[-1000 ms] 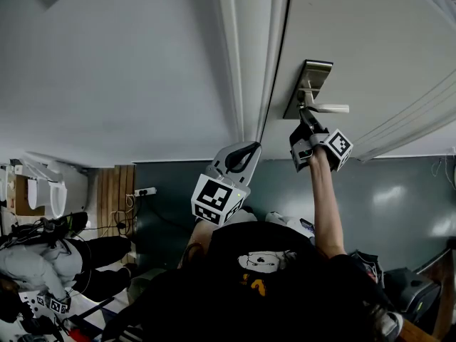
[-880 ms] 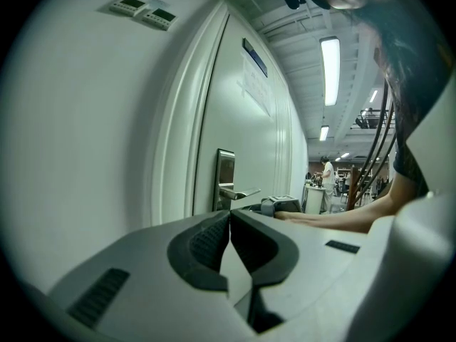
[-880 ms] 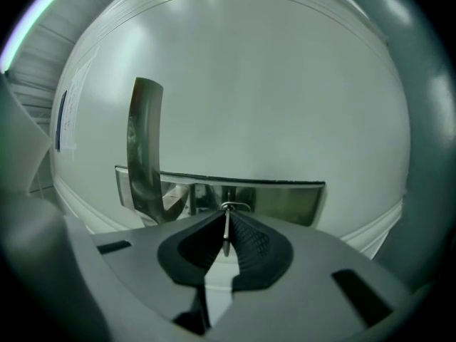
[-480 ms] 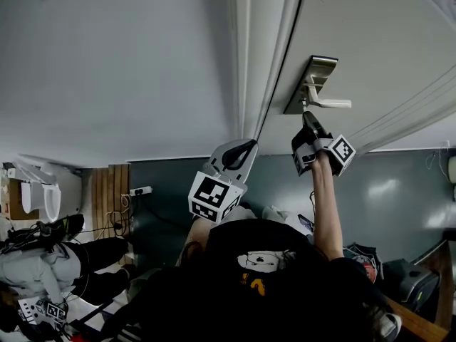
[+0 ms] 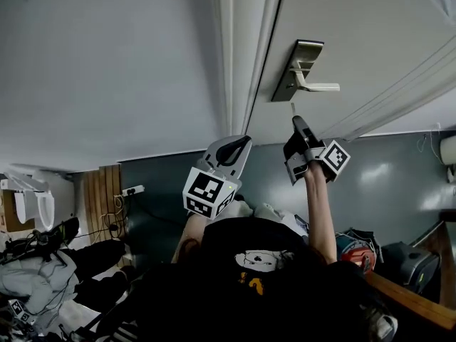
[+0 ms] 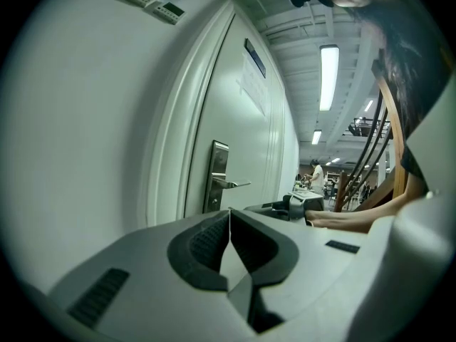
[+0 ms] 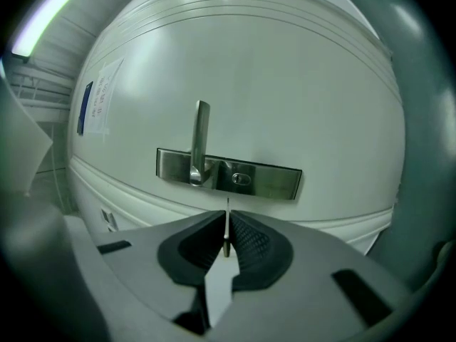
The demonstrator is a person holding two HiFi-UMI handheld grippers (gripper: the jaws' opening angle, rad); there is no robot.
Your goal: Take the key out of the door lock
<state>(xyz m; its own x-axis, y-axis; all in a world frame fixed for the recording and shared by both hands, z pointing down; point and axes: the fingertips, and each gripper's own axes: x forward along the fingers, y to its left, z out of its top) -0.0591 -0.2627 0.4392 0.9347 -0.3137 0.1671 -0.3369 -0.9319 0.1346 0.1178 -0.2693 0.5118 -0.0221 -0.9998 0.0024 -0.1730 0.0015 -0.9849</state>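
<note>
Right gripper pinched tight on the key, blade edge-on, tip just clear of the keyhole in the steel lock plate (extraction looks done). Left gripper closed, empty. Next: draw the key away without loosening the grip.

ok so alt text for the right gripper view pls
The right tongs are shut on a thin key, held edge-on and out of the keyhole. Behind it, a steel plate with that keyhole and a handle sits on a white door.
</note>
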